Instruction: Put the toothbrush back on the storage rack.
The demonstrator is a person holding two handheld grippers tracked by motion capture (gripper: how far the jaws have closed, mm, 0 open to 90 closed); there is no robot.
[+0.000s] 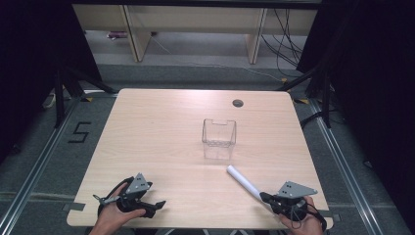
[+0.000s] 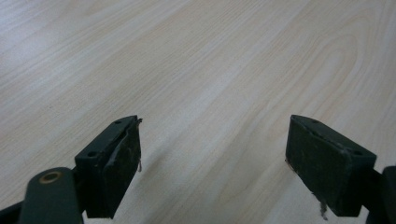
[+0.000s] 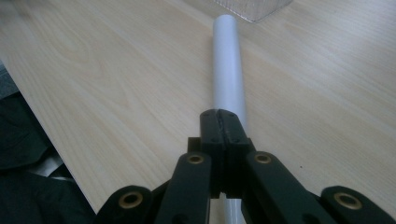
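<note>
White tube (image 1: 243,182) flat on wooden table (image 1: 161,142), just in front of clear plastic bin (image 1: 219,138) (toward the person). Right gripper (image 1: 265,197) clamped shut on tube's near end. Left gripper (image 1: 159,204) well left of bin, jaws wide apart, holding nothing.

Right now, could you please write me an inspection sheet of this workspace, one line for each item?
Surface: light wooden table, bare wood, round cable hole near far edge.
Job's things: white tube lying flat; clear plastic box upright, mid-table.
Clutter: nothing seen.
Grippers: right gripper jaws shut, tube passing beneath them, grip unclear; left gripper jaws open over bare wood.
Cables: black cables on the floor behind the table.
Surroundings: grey floor, dark curtains, wooden furniture beyond.
</note>
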